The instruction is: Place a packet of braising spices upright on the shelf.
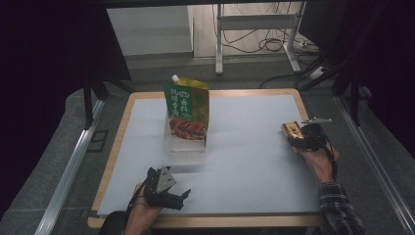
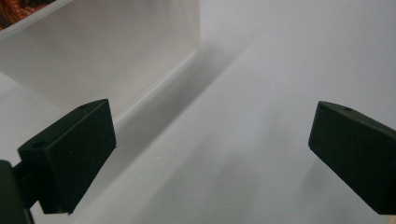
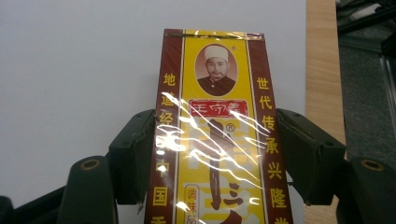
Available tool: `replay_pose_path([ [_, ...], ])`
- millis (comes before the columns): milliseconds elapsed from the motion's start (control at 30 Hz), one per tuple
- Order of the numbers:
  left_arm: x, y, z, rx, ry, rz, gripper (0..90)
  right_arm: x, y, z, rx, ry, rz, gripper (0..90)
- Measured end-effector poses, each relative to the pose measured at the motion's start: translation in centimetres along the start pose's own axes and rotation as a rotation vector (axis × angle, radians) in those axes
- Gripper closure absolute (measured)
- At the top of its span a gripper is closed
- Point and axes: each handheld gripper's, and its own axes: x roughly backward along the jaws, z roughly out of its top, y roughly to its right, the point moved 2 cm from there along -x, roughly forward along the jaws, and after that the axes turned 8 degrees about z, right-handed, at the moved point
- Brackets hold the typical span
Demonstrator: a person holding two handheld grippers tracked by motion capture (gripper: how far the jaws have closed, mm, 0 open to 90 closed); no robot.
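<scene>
Gripping: right gripper point(image 3: 215, 154) clamped on yellow-and-maroon box point(image 3: 217, 140), jaws against both long sides
Box position: near right edge of white mat point(image 1: 254, 147), wooden table rim point(image 3: 322, 70) just beside it
Left gripper: point(image 1: 182, 197) jaws spread wide, nothing between them, low over mat at near-left
Open room: bare mat between the two grippers and across the centre-right
Obstacle: green spouted pouch point(image 1: 187, 110) standing in clear tray point(image 1: 183, 147), centre-left; tray wall point(image 2: 107, 51) just ahead of left gripper
Beyond table: cables point(image 1: 266, 41) and metal frame legs on the floor
</scene>
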Motion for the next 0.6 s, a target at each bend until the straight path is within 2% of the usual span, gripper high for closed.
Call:
replay_pose_path([
  [333,0.0,0.0,0.0,-0.001,0.001,0.002,0.4,0.9,-2.0,0.1,0.053,0.014,0.084,32.0],
  [600,0.1,0.0,0.0,-0.002,0.003,0.001,0.4,1.4,-4.6,0.0,0.115,0.008,0.168,32.0],
])
